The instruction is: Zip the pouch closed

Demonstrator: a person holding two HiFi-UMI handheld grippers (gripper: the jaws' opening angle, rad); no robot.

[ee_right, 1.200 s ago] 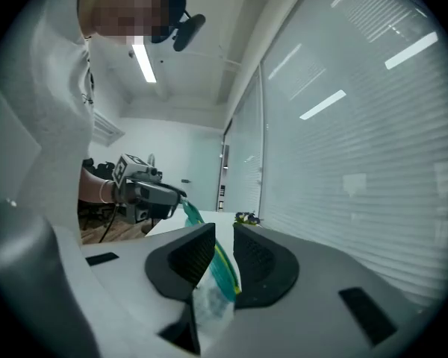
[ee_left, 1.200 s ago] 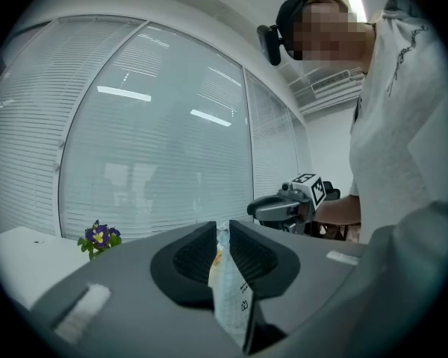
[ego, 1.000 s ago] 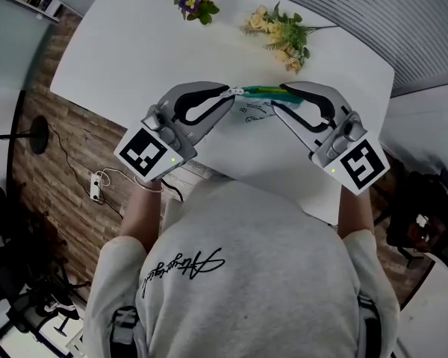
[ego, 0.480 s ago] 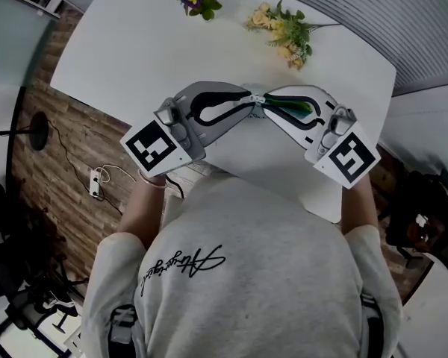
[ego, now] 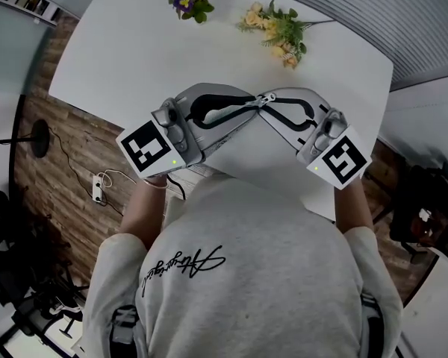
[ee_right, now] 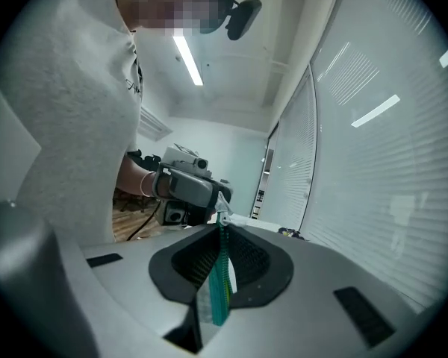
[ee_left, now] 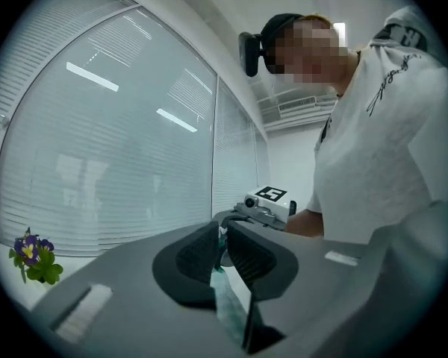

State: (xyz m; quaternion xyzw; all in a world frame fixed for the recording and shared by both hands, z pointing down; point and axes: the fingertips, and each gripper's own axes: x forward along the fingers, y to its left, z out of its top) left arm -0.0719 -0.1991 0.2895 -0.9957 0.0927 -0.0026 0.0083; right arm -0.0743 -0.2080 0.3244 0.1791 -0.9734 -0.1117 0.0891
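White round-cornered table (ego: 127,58): bare apart from two flower sprigs at the far side.

Left gripper (ee_left: 222,239), grey with a marker cube: its jaws are clamped on a thin, translucent teal-tinted edge of the pouch. Right gripper (ee_right: 222,236), same build: its jaws have just been closing and now pinch the ribbed teal zip strip (ee_right: 221,293), which runs edge-on between the pads. In the head view the two sets of tips meet nose to nose over the near part of the table.

Purple flower sprig (ego: 188,0) and cream-yellow flower sprig (ego: 278,30): well apart from the work and untouched.

Clear plastic pouch with teal zip (ee_left: 230,308): held between the two gripper tips and almost wholly hidden under their bodies in the head view. I cannot tell whether it touches the table.

Progress, my reading: no open length of zip shows between the tips, so the slider has likely run to the end, or close to it. I cannot tell which gripper holds the slider tab, and I cannot see the full seam. Left to do: confirm the closure, let go, set the pouch down.
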